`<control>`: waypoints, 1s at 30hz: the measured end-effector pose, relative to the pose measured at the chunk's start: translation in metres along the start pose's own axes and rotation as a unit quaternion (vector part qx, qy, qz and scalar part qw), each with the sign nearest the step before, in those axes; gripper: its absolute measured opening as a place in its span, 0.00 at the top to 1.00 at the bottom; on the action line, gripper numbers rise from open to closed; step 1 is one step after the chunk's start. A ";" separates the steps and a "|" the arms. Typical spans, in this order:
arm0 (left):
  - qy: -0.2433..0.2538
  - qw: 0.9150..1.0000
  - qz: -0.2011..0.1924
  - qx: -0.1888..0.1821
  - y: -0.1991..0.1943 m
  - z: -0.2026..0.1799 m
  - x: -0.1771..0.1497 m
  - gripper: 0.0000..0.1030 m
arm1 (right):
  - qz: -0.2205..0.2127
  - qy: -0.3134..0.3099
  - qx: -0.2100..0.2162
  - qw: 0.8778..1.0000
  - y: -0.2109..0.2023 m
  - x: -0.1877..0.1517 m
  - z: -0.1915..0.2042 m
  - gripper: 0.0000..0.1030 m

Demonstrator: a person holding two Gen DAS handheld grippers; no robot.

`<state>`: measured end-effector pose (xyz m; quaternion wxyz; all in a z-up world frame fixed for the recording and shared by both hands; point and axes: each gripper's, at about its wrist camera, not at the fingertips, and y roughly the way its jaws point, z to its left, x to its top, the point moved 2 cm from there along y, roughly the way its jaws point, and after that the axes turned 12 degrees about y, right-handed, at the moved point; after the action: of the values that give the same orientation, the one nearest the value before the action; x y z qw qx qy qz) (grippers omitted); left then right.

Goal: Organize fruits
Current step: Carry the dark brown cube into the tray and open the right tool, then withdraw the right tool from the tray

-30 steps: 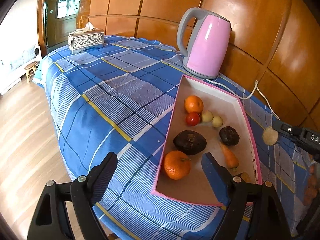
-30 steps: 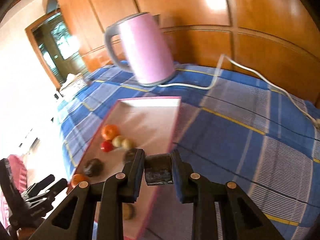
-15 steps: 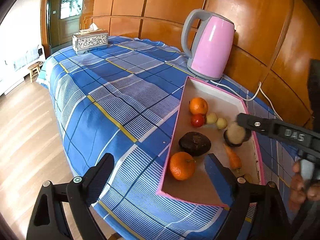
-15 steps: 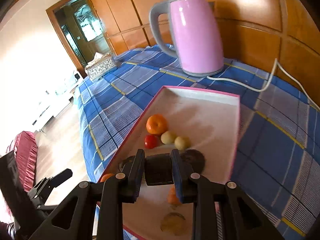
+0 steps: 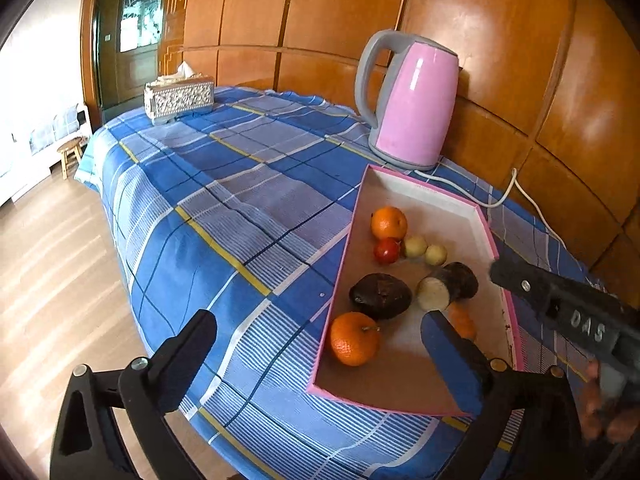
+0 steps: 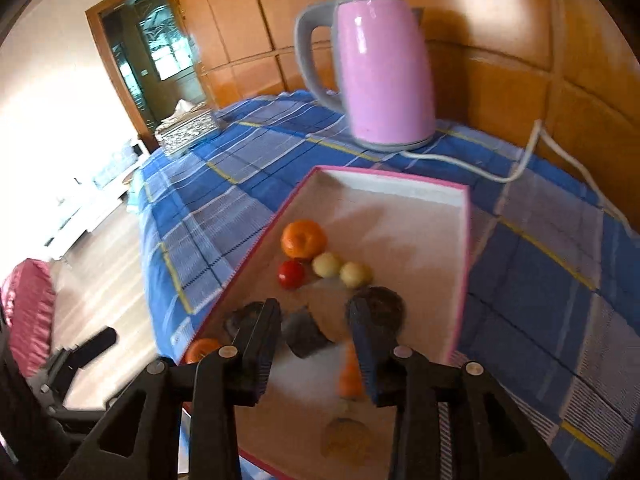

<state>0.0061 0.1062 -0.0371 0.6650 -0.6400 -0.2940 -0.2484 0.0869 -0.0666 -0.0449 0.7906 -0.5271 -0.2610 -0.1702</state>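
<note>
Both pairs of jaws stood apart when this was taken. Your right gripper (image 6: 314, 338) hung over the near half of the pink-rimmed tray (image 6: 466, 240), its fingers spread with nothing pinched between them; the dark stub with a pale cut end (image 6: 306, 334) sat in the gap, close to the left finger, though the blur kept me from telling whether it touched. Seen from your left wrist camera, that same stub (image 5: 444, 288) lay on the tray floor, pale end facing near, leaning against a dark round fruit (image 5: 464, 276) on its right.

Your left gripper (image 5: 320, 344) was wide open and empty, low at the near edge of the blue plaid tablecloth (image 5: 224, 208), its right finger over the tray's near corner.

Inside the tray you had an orange (image 5: 389, 222) farthest back, a small red fruit (image 5: 386, 250) just in front of it, and two pale yellow balls (image 5: 425, 249) to their right. A dark wrinkled fruit (image 5: 381, 295) lay left of the stub, and a second orange (image 5: 354, 338) sat nearest. A carrot (image 6: 350, 372) lay by your right finger.

Beyond the tray, a pink kettle (image 5: 412, 108) stood against the wooden wall, and a tissue box (image 5: 179, 96) sat at the far left corner.
</note>
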 end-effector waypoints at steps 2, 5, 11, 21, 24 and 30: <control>0.009 1.000 -0.007 0.004 -0.004 -0.005 0.002 0.00 | -0.016 0.000 -0.023 1.000 -0.008 -0.005 -0.004 0.64; 0.022 1.000 -0.020 0.003 -0.010 -0.012 0.004 0.00 | -0.041 0.008 -0.066 0.997 -0.022 -0.016 -0.016 0.64; 0.044 0.998 -0.035 0.001 -0.019 -0.027 0.007 0.00 | -0.067 0.041 -0.117 0.990 -0.040 -0.033 -0.043 0.64; 0.069 0.997 -0.032 0.030 -0.021 -0.043 0.005 0.00 | -0.078 0.050 -0.153 0.984 -0.051 -0.049 -0.059 0.64; 0.063 0.997 -0.041 0.032 -0.024 -0.042 0.005 0.00 | -0.078 0.046 -0.151 0.984 -0.052 -0.050 -0.058 0.64; 0.061 0.996 -0.042 0.040 -0.024 -0.040 0.005 0.00 | -0.076 0.047 -0.150 0.985 -0.050 -0.050 -0.056 0.64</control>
<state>-0.0040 0.0651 -0.0171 0.6959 -0.5838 -0.2889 -0.3025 0.0323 -0.1382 -0.0548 0.6990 -0.6097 -0.2345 -0.2909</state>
